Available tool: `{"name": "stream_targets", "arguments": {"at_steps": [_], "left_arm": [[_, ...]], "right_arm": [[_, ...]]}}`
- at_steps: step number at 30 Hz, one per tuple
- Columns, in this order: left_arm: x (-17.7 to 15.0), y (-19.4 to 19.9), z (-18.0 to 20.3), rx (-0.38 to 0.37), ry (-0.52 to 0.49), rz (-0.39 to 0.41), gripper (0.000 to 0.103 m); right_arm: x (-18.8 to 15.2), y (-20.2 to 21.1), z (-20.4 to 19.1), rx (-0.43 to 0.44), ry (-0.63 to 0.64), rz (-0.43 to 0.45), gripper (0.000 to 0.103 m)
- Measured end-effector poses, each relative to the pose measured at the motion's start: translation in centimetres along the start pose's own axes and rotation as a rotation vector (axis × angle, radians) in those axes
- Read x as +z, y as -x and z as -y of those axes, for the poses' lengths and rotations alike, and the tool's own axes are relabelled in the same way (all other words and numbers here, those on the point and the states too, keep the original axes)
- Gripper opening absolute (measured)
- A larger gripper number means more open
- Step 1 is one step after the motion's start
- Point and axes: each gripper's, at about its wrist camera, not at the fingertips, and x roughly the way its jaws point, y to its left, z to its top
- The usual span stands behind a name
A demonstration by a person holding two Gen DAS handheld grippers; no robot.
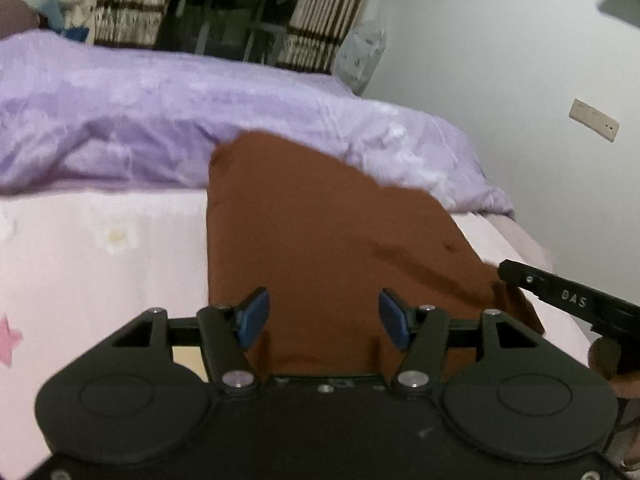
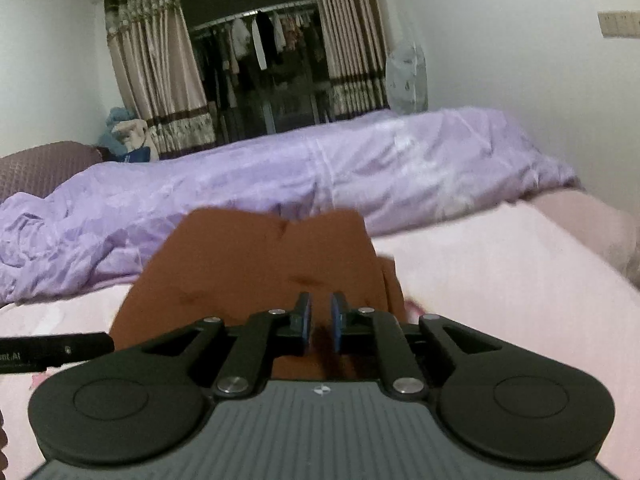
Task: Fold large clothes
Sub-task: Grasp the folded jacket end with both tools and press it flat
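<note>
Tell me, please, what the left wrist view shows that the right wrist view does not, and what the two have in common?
Only the left wrist view shows the left claw, wide open over the brown garment, and flower and star prints on the pink sheet.

Only the right wrist view shows the right claw, nearly shut with a fold of the garment between its pads, plus a quilted brown cushion at far left.

Both show the brown garment on the pink sheet, the purple duvet behind it, the striped curtains and hanging clothes.

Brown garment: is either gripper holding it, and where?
The right gripper pinches the brown garment at its near edge. The left gripper is open over it, holding nothing.
</note>
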Motion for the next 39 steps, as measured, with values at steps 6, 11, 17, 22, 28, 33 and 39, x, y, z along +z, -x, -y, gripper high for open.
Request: {"name": "stream_targets", "arguments": {"at_steps": [6,11,17,22,28,33,39], "left_arm": [[2.4,-3.0,0.5,0.048,-0.056,-0.021,0.061],[1.9,-5.2,0.3,0.053,-0.052,-0.067,0.061],[0.9,-6.2,0.0,0.085,-0.066,-0.058,0.071],[0.5,-7.0,-1.1,0.081,-0.047,-0.067,0.079],[0.7,-6.6,-1.3,0.068,-0.055,-0.056,0.079],[1.0,-3.0,-0.7,0.030,-0.056,0.008,0.075],[-1.4,0.5,0.6,-0.012,-0.105,0.037,0.076]], "right_arm": [[1.7,-2.1,-0.9,-0.006,0.023,-0.009,0.015],[0.9,-4.2,-0.9,-0.029,0.045,-0.059,0.015],[-0.1,-5.7,0.0,-0.033,0.027,-0.093,0.015],[-0.9,-6.7,0.4,-0.033,0.009,-0.118,0.015],[-0.8,-6.4,0.5,-0.033,0.006,-0.118,0.015],[0.0,-2.5,0.4,0.009,0.004,-0.030,0.024],[-1.1,1.0,1.2,0.070,0.028,-0.014,0.025]]}}
